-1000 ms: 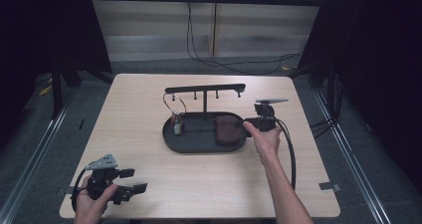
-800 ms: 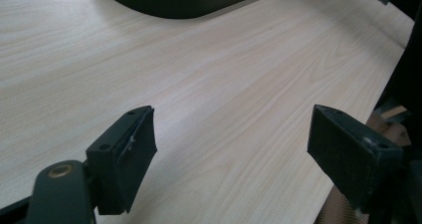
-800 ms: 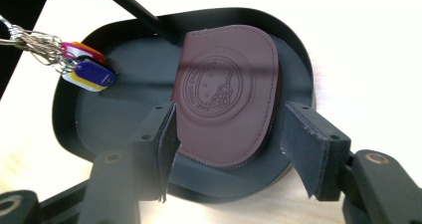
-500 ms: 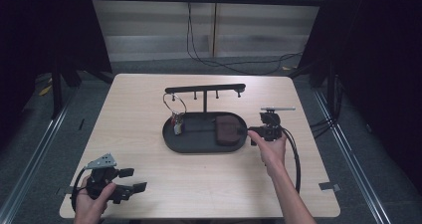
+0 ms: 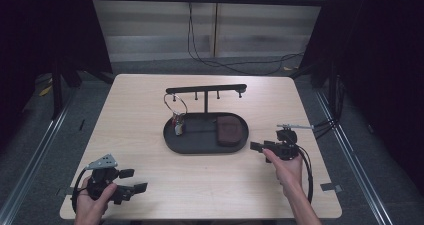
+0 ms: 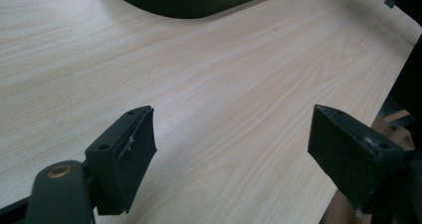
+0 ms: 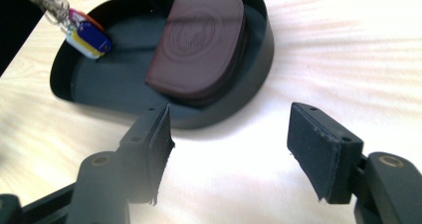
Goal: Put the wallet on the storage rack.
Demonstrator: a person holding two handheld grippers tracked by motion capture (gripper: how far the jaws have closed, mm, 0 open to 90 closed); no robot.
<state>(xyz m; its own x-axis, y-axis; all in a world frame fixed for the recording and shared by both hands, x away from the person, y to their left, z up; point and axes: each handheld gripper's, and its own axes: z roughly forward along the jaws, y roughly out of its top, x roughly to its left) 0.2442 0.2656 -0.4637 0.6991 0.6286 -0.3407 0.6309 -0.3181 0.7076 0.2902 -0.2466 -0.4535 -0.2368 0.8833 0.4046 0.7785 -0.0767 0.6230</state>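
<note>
— Since a second ago the right gripper (image 5: 261,147) has drawn back from the tray (image 5: 172,140) toward the desk's right edge, and its jaws have just been opening with nothing between them. What did it leave behind?

— A brown wallet (image 5: 228,130), lying flat in the right end of the tray. In the right gripper view the wallet (image 7: 199,45) looks like leather, rounded at the corners, with a round emblem pressed into its face. The tray (image 7: 259,59) is a black oval with a low upright rim.

— And the tongs now?

— Both pairs stand apart. The right gripper (image 7: 226,154) shows flat black pads with a rough, felt-like face over bare wood, just short of the tray's rim. The left gripper (image 5: 136,181) sits in the hand at the desk's near left corner, unmoved, jaws wide; in the left gripper view the left gripper (image 6: 229,154) has only pale wood grain between its pads.

— What else is around?

— A thin black T-shaped stand (image 5: 206,91) rises from the tray, its crossbar carrying small pegs. A wire key ring (image 5: 175,105) hangs from the left peg, with coloured tags (image 5: 178,127) dangling into the tray's left end. The desk (image 5: 140,100) is light laminate with a straight grain. A black cable (image 5: 306,177) loops beside the right forearm.

— Anything between the right gripper and the wallet?

— Only the tray's rim.
</note>
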